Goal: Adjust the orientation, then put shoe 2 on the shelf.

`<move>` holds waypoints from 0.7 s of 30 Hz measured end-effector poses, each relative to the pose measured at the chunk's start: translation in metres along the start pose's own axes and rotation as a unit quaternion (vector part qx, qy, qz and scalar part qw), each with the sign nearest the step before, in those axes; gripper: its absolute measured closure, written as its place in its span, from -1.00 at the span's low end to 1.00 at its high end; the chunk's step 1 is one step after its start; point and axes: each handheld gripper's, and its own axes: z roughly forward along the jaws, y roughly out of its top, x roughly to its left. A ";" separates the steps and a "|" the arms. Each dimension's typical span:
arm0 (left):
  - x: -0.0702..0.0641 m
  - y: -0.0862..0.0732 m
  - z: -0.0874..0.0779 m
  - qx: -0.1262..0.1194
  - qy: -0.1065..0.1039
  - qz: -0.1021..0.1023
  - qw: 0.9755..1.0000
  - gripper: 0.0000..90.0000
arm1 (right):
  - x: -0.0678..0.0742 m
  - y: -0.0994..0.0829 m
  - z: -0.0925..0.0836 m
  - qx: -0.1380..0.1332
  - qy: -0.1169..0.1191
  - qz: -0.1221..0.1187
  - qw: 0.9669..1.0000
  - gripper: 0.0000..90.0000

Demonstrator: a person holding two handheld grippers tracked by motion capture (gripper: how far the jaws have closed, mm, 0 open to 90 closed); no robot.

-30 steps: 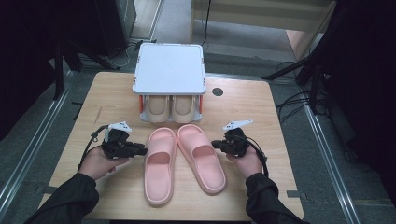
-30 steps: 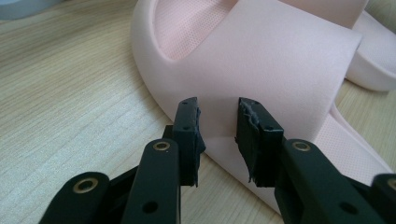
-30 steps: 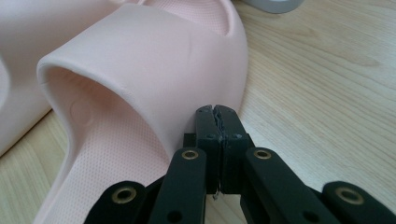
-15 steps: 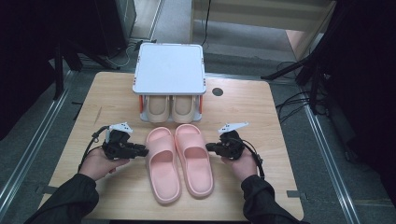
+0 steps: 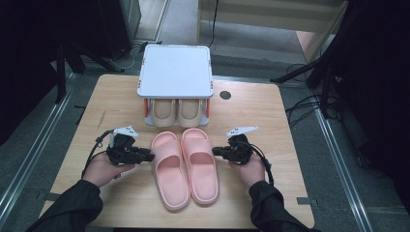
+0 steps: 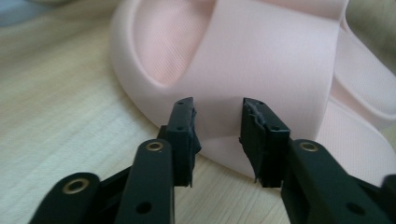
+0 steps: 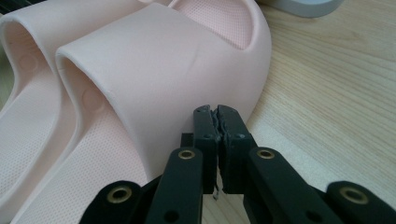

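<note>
Wooden worktop carries pink slippers paired before the rack; left gripper fingers have just been opening, empty, at left slipper's edge; right gripper fingers nearly together, empty; a sideways nudge risks splaying the pair.

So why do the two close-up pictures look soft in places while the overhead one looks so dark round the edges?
High view: light falls on the table, the surrounding floor stays dim. Left gripper view: the jaws are sharp, the left pink slipper and wood behind blur off. Right gripper view: the right pink slipper is fairly crisp, with soft shadow inside its strap; no harsh glare.
</note>
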 end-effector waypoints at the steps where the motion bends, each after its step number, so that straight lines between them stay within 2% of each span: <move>1: -0.001 0.001 -0.003 -0.011 0.000 0.000 1.000 0.40 | -0.001 0.000 -0.001 -0.006 0.002 -0.004 1.000 0.90; 4: -0.003 0.003 -0.011 -0.030 0.000 0.000 1.000 0.35 | -0.003 0.001 -0.004 -0.019 0.006 0.003 1.000 0.85; 10: -0.004 0.003 -0.016 -0.031 0.006 -0.004 0.999 0.24 | -0.001 0.004 -0.016 -0.053 0.016 0.008 0.998 0.68; 17: -0.001 0.003 -0.017 -0.025 0.013 -0.015 0.999 0.14 | 0.013 0.007 -0.024 -0.069 0.023 0.003 0.997 0.54; 21: -0.001 0.003 -0.018 -0.025 0.012 -0.018 0.999 0.12 | 0.024 0.006 -0.029 -0.073 0.029 -0.002 0.997 0.54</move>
